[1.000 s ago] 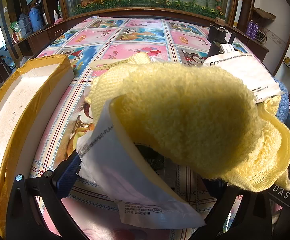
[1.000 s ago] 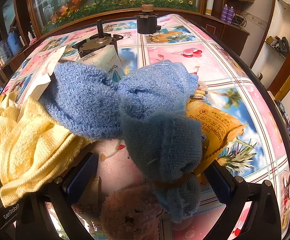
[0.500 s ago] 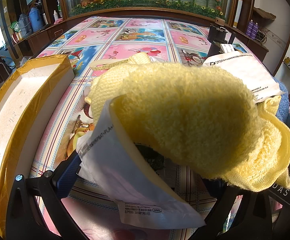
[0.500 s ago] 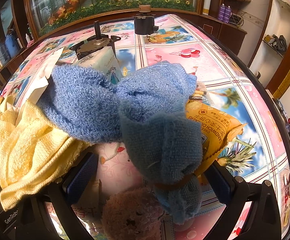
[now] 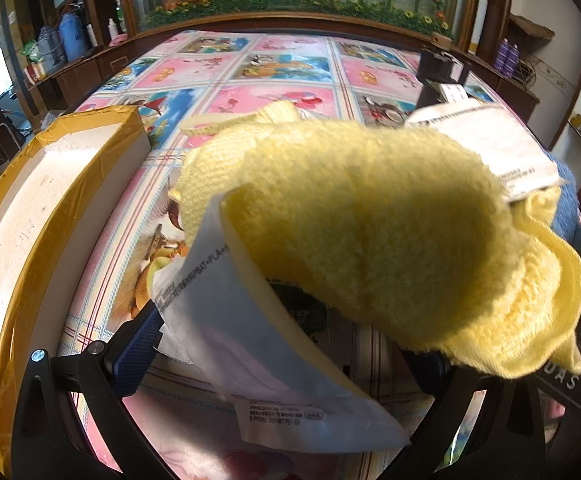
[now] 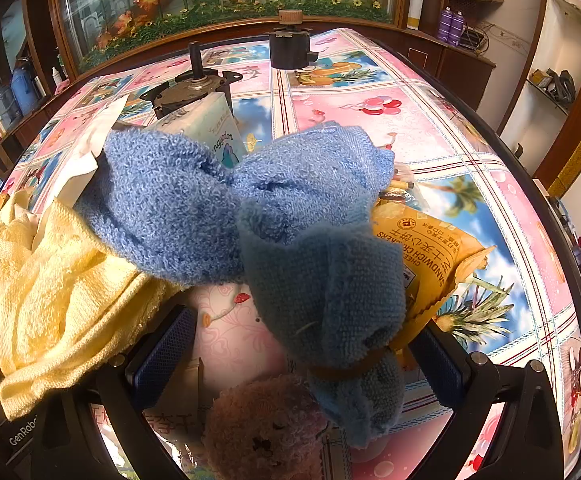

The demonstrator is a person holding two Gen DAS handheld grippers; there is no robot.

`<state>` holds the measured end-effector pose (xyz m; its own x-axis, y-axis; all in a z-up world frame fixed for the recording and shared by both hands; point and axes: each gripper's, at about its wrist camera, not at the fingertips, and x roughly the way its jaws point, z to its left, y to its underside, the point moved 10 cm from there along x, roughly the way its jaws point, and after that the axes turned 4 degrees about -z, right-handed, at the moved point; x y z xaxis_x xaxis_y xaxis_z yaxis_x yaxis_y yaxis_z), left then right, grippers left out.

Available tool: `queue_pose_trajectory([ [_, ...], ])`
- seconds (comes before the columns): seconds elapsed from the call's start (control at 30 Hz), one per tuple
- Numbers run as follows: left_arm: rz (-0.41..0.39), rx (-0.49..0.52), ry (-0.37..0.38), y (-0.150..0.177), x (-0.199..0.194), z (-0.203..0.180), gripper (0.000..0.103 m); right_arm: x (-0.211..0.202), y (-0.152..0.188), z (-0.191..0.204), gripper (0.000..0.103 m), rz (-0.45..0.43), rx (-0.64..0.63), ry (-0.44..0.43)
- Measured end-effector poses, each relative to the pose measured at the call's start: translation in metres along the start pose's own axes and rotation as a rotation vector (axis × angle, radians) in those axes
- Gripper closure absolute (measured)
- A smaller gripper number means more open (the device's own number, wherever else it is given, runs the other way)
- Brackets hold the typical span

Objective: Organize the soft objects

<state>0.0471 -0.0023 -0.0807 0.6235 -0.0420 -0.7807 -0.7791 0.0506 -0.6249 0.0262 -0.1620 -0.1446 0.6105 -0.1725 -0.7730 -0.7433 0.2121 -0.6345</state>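
A yellow towel [image 5: 370, 224] fills the left wrist view, bunched up and draped over the right finger of my left gripper [image 5: 286, 356]. That gripper stands wide open, with a white plastic packet [image 5: 250, 340] lying between its fingers. In the right wrist view a blue towel [image 6: 290, 208], bound near its end by a rubber band [image 6: 342, 370], hangs in the gap of my right gripper [image 6: 298, 356]. The right gripper is open too, its pads apart from the cloth. A brown plush toy [image 6: 266, 428] sits just below. The yellow towel [image 6: 50, 288] lies at the left.
A white foam box with yellow tape on its rim [image 5: 90, 114] stands at the left on the cartoon-print tablecloth [image 5: 290, 64]. A yellow cracker bag [image 6: 430, 248], a tissue pack [image 6: 210, 132], a motor [image 6: 194, 88] and a black pot [image 6: 290, 48] lie beyond the blue towel.
The right wrist view has drifted slightly. Both towels and both grippers stay as they were, and nothing was gripped or let go.
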Motion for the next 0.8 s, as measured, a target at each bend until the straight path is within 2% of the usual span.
queue_pose_trajectory([
  [0.13,0.039,0.082,0.059,0.006,-0.004,-0.007,0.0,0.001,0.0,0.0,0.0,0.001,0.0,-0.001],
  [0.3,0.05,0.082,0.059,0.009,-0.006,-0.006,0.0,0.002,0.0,0.001,0.0,0.009,-0.016,-0.01],
  [0.43,0.037,0.122,0.129,0.018,-0.017,-0.016,0.0,0.002,0.0,0.001,0.0,0.016,-0.032,-0.015],
  [0.5,-0.051,0.109,0.163,0.01,-0.039,-0.015,0.002,-0.001,0.001,-0.001,0.0,0.014,-0.034,-0.001],
  [0.6,-0.212,0.088,0.201,-0.008,-0.087,-0.01,0.002,-0.019,0.0,-0.01,0.001,-0.051,-0.02,0.019],
  [0.73,-0.483,0.036,0.164,-0.039,-0.172,0.02,0.001,-0.056,-0.012,-0.024,0.001,-0.156,0.001,0.026],
  [0.8,-0.582,-0.009,0.137,-0.051,-0.207,0.042,0.0,-0.076,-0.021,-0.03,0.001,-0.214,0.009,0.03],
])
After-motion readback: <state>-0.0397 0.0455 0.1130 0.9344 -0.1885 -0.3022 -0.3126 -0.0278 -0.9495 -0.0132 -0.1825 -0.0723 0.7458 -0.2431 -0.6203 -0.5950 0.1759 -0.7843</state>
